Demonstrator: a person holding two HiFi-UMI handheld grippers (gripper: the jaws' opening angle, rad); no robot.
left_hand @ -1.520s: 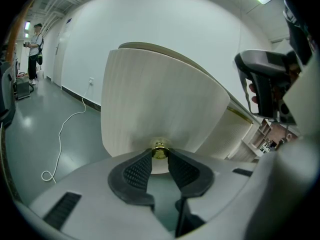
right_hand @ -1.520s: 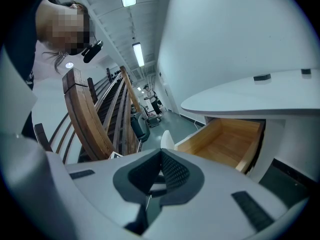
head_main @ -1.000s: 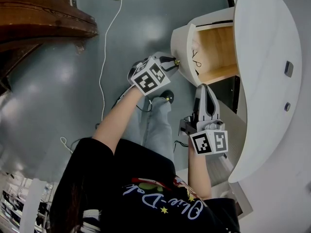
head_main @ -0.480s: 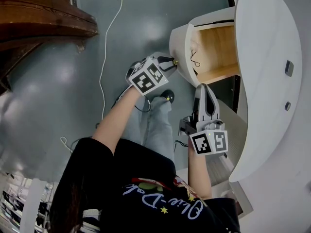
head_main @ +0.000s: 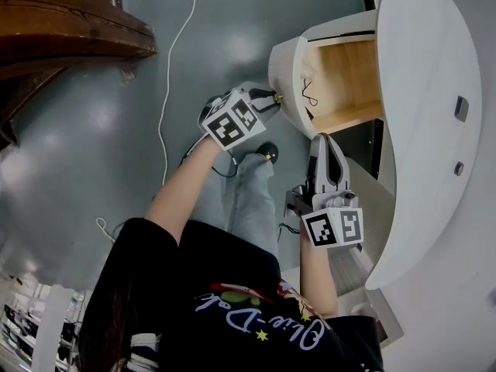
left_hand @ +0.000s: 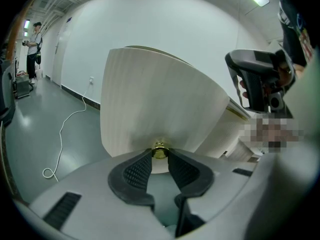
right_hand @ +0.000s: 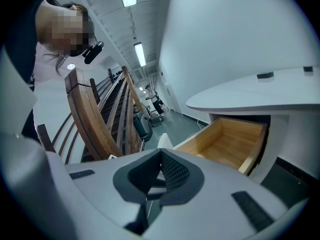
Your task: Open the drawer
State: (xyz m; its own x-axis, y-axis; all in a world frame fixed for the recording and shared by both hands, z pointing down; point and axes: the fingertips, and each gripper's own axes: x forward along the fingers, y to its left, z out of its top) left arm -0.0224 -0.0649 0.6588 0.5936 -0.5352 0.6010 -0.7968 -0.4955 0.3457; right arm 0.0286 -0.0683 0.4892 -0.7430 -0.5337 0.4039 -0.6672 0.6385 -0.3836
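The white curved drawer [head_main: 288, 68] stands pulled out of the white desk [head_main: 434, 130], and its wooden inside [head_main: 349, 72] is in sight. My left gripper [head_main: 273, 99] is shut on the small brass knob [left_hand: 160, 152] at the lower middle of the drawer front [left_hand: 155, 104], one pad on each side of it. My right gripper [head_main: 324, 139] hangs just below the drawer's near side. It points towards the desk and touches nothing. In the right gripper view its jaws [right_hand: 160, 154] meet at the tips with nothing between them, and the drawer [right_hand: 225, 144] lies ahead to the right.
A small dark wire-like item [head_main: 311, 93] lies inside the drawer. A white cable [head_main: 165, 76] trails over the grey floor. A curved wooden slatted structure [head_main: 62, 29] fills the upper left. The person's legs and a shoe [head_main: 266, 153] are below the left gripper.
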